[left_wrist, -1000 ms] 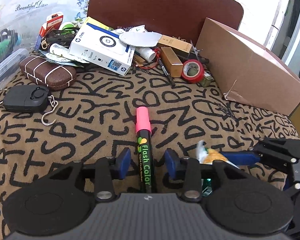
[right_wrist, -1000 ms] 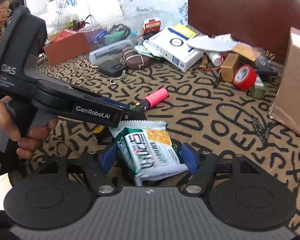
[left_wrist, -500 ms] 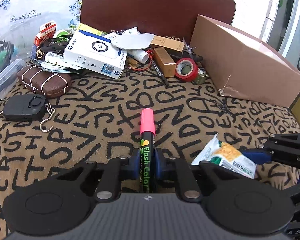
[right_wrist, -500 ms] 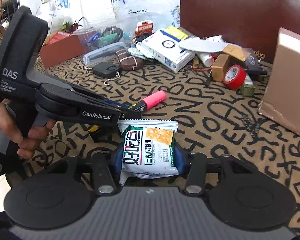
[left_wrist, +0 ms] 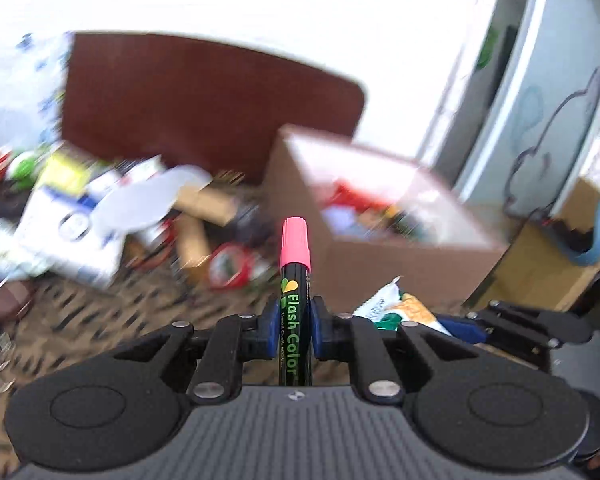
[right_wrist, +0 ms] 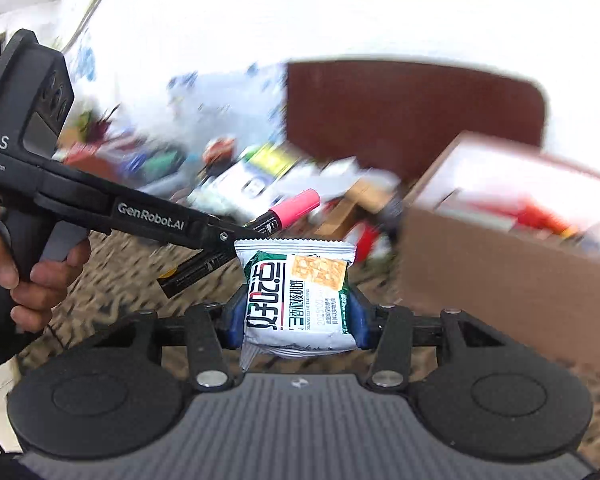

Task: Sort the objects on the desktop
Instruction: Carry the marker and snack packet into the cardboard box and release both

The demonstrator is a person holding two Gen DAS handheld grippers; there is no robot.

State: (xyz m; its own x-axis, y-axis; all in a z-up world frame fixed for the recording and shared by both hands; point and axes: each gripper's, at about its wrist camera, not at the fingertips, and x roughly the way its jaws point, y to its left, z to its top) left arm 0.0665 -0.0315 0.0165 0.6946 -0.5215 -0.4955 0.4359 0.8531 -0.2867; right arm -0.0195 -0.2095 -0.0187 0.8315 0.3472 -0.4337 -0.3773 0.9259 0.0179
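Left gripper: jaws nearly closed, blue pads clamping pink-capped marker at barrel, cap forward, lifted clear of patterned worktop.
Right gripper: jaws about half open, pressing both sides of snack packet, held above worktop, near cardboard box.

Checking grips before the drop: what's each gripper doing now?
Left gripper: closed on the pink-capped marker.
Right gripper: closed on the snack packet.
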